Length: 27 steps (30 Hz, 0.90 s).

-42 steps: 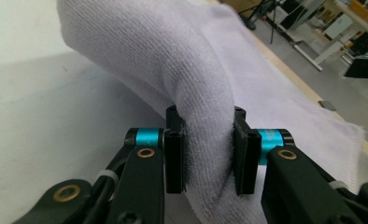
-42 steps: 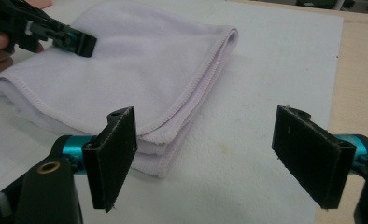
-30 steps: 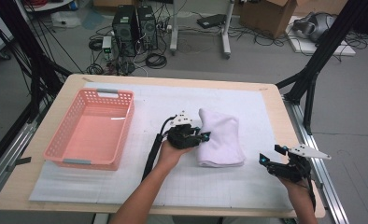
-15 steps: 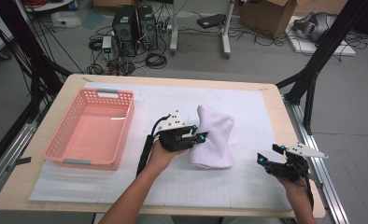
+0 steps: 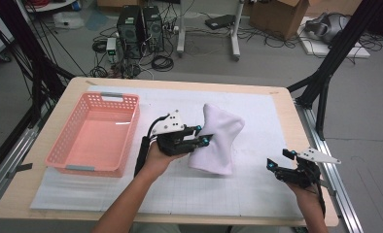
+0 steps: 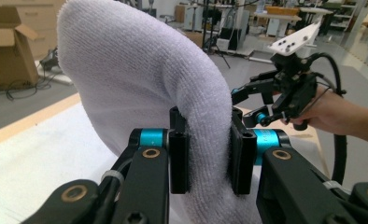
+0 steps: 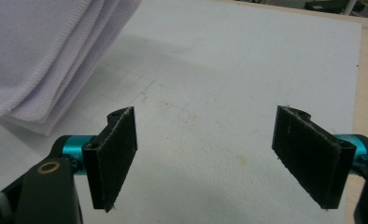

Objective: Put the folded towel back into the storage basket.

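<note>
The left gripper pinches the folded white towel, lifted just right of the pink basket; the right gripper (jaws spread, nothing between) rests well right of the towel.

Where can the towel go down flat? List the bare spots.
Bare mat lies between the towel and the right gripper, and along the far edge behind the towel. The pink basket is empty. It is crowded where the left gripper clamps the towel beside the basket.

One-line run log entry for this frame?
left gripper: shut on white towel, lifting its edge | right gripper: open, holding nothing, near table edge | pink basket: no towel inside
</note>
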Available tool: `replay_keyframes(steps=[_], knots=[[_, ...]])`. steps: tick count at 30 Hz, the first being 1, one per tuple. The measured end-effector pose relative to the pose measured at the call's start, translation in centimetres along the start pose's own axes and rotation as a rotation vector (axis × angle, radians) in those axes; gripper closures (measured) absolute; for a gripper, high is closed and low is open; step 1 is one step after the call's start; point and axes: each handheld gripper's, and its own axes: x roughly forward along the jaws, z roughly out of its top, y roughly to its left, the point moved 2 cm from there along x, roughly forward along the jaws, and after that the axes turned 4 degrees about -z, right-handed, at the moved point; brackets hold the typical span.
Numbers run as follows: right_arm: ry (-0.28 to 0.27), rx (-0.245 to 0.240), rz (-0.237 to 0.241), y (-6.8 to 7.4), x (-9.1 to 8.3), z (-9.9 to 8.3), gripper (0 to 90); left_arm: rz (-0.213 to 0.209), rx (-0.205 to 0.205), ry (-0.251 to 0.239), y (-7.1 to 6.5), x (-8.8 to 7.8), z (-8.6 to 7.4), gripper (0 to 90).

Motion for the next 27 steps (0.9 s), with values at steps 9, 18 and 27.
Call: replay_keyframes(steps=[9, 18, 27], knots=[[-0.009, -0.003, 0.000, 0.1, 0.0, 0.1, 21.2, 0.012, 0.014, -0.065, 0.0, -2.4, 1.0, 74.0], [-0.007, -0.007, 0.003, 0.2, 0.2, 0.2, 21.2, 0.008, 0.010, -0.099, 0.5, -4.6, 1.6, 74.0], [-0.006, -0.004, -0.002, 0.2, 0.2, 0.2, 21.2, 0.009, 0.026, -0.126, 1.6, -8.7, 2.9, 74.0]])
